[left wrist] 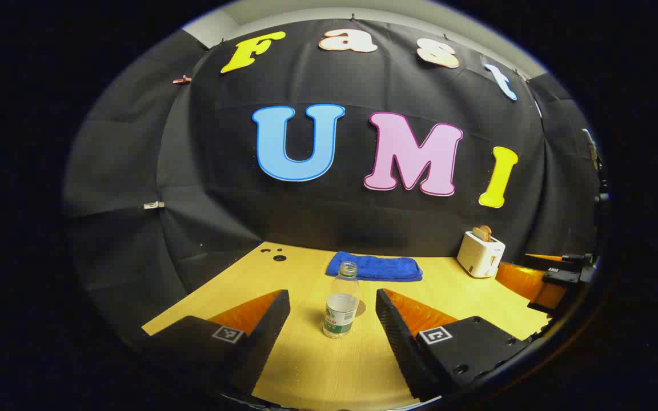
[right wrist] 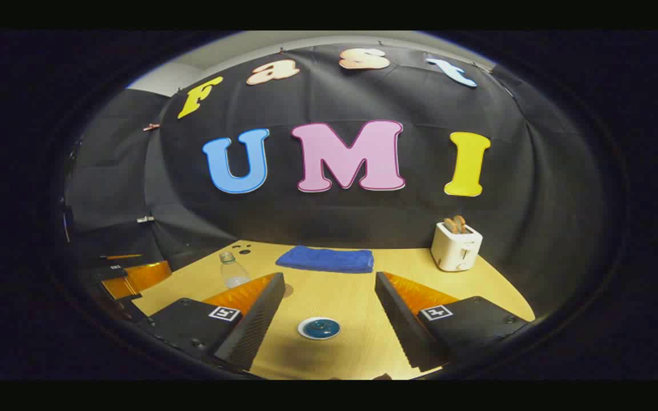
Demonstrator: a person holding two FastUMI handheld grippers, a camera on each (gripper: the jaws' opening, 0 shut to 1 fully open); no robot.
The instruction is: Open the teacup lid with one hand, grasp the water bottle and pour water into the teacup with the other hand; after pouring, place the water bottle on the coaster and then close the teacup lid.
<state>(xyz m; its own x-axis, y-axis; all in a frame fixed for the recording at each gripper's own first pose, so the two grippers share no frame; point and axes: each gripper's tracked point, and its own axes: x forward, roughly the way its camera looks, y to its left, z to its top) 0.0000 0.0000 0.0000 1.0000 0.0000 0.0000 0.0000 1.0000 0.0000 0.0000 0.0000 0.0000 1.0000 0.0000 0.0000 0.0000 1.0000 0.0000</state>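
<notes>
The left gripper (left wrist: 333,319), fingers apart, faces the bottle (left wrist: 341,308); the right gripper (right wrist: 329,314), also apart, faces the lid (right wrist: 319,328).

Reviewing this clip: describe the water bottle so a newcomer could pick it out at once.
On the yellow table, in front of the folded blue towel, stands the water bottle, between the left gripper's open fingers. It alone is clear plastic, uncapped and partly filled, unlike the white toaster.
</notes>
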